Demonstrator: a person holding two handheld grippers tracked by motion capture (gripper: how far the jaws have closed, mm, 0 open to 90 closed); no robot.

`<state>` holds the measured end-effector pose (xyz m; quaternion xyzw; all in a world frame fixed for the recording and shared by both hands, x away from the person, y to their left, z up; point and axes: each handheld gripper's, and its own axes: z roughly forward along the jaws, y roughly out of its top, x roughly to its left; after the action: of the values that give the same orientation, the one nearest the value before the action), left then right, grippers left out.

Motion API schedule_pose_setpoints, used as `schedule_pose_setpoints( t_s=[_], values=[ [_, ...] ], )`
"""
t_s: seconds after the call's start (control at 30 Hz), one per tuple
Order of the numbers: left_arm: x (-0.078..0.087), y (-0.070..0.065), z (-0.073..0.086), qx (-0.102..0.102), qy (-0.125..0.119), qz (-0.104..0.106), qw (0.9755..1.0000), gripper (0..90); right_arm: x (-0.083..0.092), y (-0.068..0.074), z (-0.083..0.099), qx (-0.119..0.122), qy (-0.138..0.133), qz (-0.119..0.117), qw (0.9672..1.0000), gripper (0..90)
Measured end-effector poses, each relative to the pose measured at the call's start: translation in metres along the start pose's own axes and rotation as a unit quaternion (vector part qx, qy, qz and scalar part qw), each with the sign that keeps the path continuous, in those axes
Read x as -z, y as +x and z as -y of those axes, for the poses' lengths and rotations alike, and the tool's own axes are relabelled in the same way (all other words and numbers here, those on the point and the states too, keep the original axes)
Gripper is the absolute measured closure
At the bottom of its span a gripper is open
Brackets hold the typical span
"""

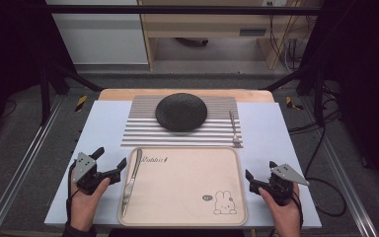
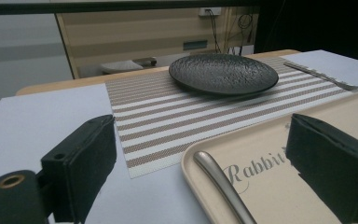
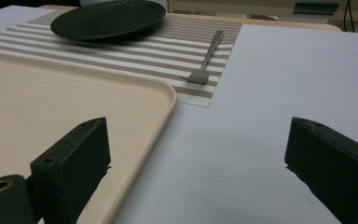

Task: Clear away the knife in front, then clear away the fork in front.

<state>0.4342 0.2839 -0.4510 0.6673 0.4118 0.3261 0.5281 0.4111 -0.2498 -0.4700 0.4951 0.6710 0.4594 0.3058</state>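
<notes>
The left gripper (image 1: 114,159) hovers just beside the left edge of the beige rectangular tray (image 1: 187,217) printed with a rabbit, its 2 black jaws spread wide with nothing between them. The slim silver metal knife (image 1: 131,180) lies lengthwise inside the tray along that left rim, not touched by either jaw; in the left gripper view its handle end (image 2: 223,186) shows between the jaws, lower down. The right gripper (image 1: 260,172) sits near the tray's right edge — jaws also apart, empty. Behind the tray, on the pale tabletop (image 1: 276,133), a brown-and-white striped placemat (image 1: 143,133) carries a round black textured plate (image 1: 181,111) and a silver fork (image 1: 234,129).
</notes>
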Motion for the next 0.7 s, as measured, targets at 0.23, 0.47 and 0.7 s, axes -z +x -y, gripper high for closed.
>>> schedule_pose_setpoints(
  t_s=[0.23,0.47,0.7],
  values=[
    [0.0,0.002,0.001,-0.001,-0.002,-0.012,0.9999,6.9,0.001,0.001,-0.001,0.0,-0.002,-0.001,1.0,6.5],
    [0.003,0.002,0.001,-0.006,-0.012,-0.009,0.9999,3.9,-0.007,0.003,-0.014,-0.002,-0.003,-0.002,1.0,6.4],
    [0.008,0.001,0.004,-0.007,-0.004,0.0,1.0,3.5,-0.031,0.001,-0.061,0.022,0.017,-0.018,0.9995,7.2]
  ],
)
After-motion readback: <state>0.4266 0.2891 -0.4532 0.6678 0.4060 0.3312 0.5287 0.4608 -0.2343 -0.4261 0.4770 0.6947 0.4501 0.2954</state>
